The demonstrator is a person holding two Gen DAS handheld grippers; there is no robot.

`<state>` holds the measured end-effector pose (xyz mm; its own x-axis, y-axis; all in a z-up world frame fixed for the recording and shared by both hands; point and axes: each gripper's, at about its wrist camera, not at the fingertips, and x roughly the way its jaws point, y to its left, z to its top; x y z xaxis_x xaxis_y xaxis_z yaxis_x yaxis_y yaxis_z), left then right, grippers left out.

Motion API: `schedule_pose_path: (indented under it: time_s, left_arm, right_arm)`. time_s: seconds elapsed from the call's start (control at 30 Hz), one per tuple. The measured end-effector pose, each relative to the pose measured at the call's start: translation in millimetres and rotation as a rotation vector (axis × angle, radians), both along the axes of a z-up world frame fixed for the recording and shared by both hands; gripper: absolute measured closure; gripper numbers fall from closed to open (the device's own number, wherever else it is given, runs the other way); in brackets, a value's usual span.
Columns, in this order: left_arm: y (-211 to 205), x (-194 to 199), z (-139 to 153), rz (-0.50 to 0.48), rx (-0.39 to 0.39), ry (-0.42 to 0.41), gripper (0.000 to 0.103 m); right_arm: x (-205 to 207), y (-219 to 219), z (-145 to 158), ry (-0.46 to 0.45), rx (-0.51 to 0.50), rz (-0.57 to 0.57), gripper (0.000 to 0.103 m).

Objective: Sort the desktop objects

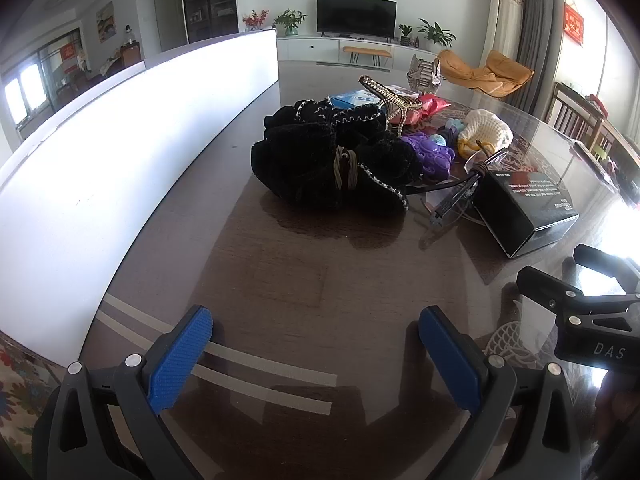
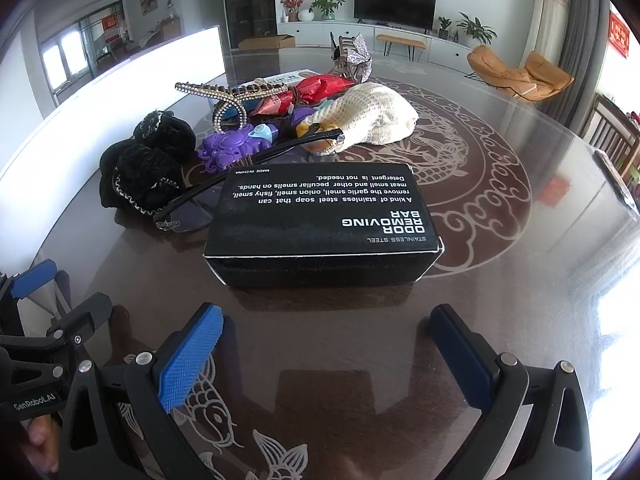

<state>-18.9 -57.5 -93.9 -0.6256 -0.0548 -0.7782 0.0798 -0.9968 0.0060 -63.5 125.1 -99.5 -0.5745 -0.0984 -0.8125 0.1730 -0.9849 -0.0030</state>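
Note:
A heap of small things lies on the dark glass-topped table (image 1: 280, 272). A black soap box (image 2: 320, 220) is nearest my right gripper (image 2: 326, 356), which stands open a short way in front of it, empty. Black fuzzy scrunchies (image 1: 332, 164) lie ahead of my left gripper (image 1: 316, 356), also open and empty. In the heap are a purple toy (image 2: 230, 146), a cream knitted pouch (image 2: 376, 114), a rhinestone hair claw (image 2: 228, 94), a red wrapper (image 2: 316, 88) and dark-framed glasses (image 2: 248, 172). In the left wrist view the soap box (image 1: 524, 208) and right gripper (image 1: 580, 280) show at the right.
A long white panel (image 1: 120, 152) runs along the table's left side. A silvery holder (image 2: 352, 60) stands at the far edge. Beyond are an orange lounge chair (image 2: 516, 72), a TV and wooden dining chairs (image 2: 612, 136). Bare tabletop (image 2: 520, 280) lies right of the box.

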Motion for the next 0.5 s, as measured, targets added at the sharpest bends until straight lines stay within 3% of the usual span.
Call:
schedule_pose_path:
  time_s: [0.5]
  left_arm:
    - [1.1, -1.4, -2.1, -0.016, 0.001, 0.009, 0.000]
  right_arm:
    - [0.2, -0.2, 0.0, 0.002, -0.001, 0.001, 0.000]
